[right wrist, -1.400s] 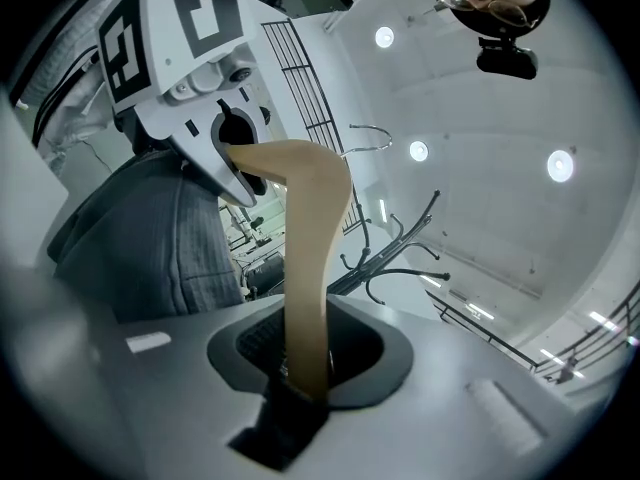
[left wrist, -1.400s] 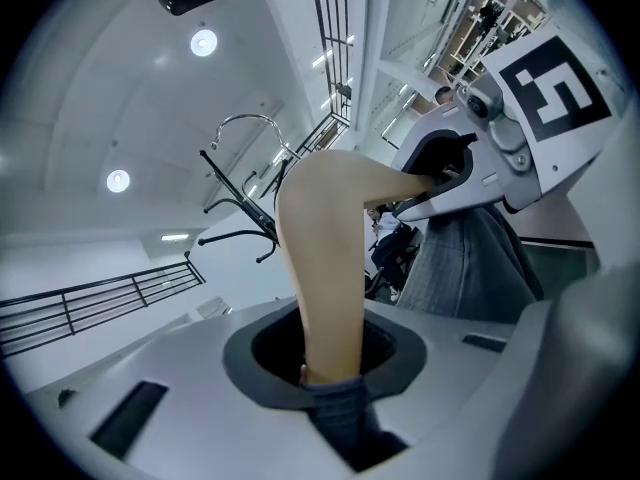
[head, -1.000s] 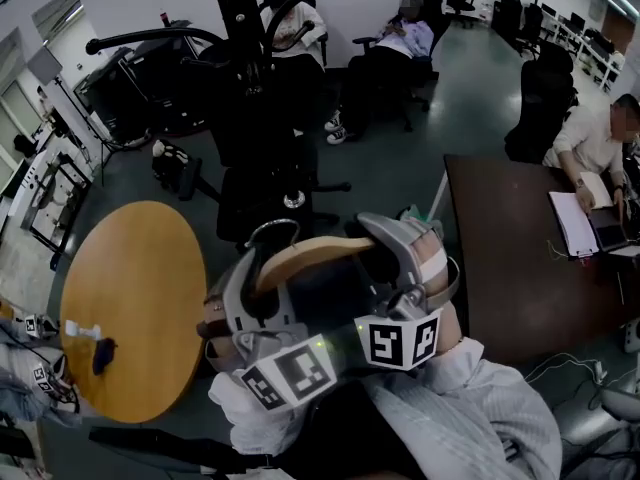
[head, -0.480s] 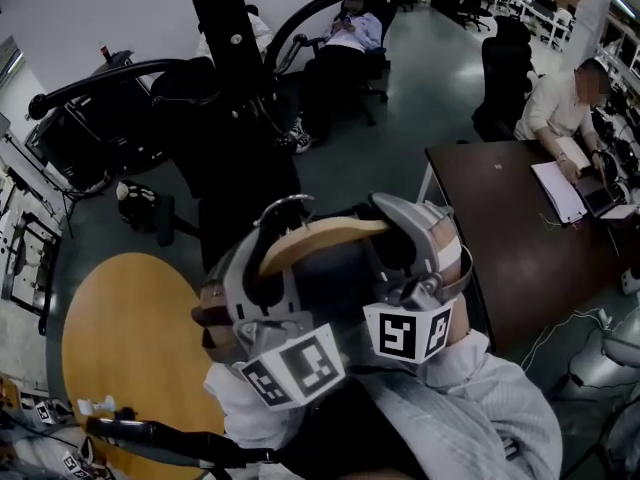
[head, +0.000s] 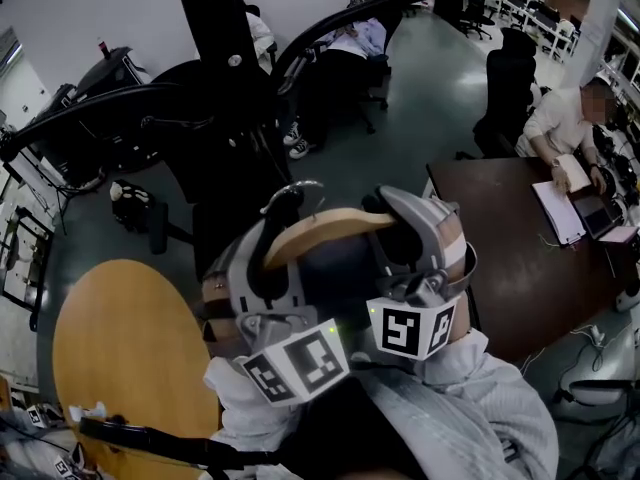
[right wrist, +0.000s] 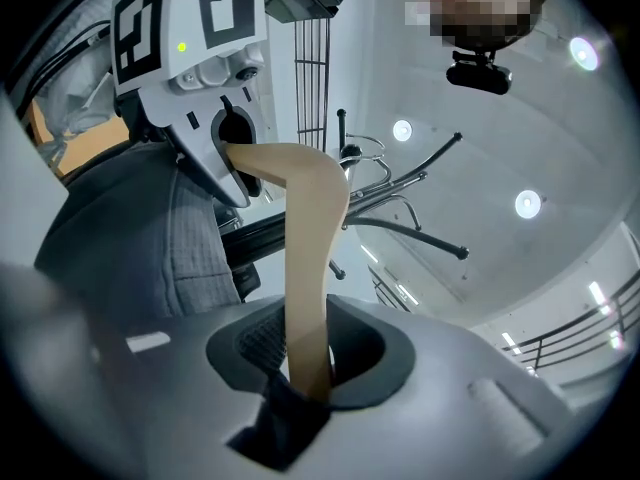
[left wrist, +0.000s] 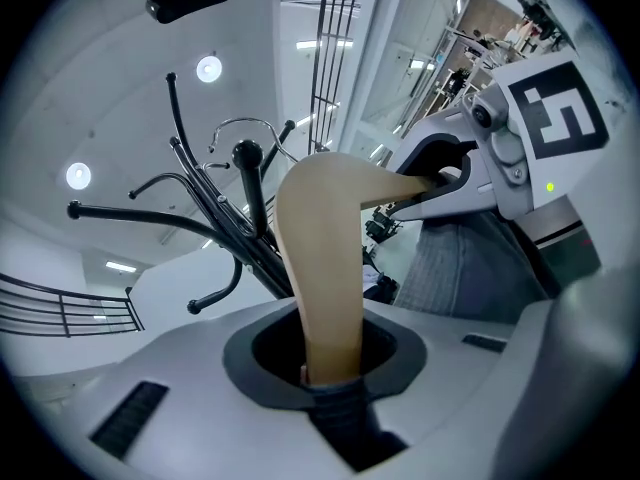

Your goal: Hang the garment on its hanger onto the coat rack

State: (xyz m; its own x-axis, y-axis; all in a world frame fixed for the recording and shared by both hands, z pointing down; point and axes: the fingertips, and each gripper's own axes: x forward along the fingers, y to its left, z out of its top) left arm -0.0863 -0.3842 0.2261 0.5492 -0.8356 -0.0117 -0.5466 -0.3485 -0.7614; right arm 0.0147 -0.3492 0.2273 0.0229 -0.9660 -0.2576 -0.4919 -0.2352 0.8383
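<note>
Wooden hanger (head: 325, 230) carried on the near side of the coat rack (head: 215, 28) and below its arms, with the garment (head: 335, 278) draped under the bar. The left gripper (left wrist: 330, 368) is clamped on one shoulder end of the hanger and the right gripper (right wrist: 305, 373) on the other. This two-point grip probably serves to keep the bar level and its wire hook (head: 290, 190) turned toward the rack, ready to be lifted over an arm. The hook sits near the rack's pole and appears clear of every arm, so the hanging is judged not yet done. The hanger is smooth, pale tan wood, bowed like a shallow arch. The garment is dark grey cloth with a fine ribbed weave. The rack is black metal, a straight pole with slender curved arms ending in small knobs.
</note>
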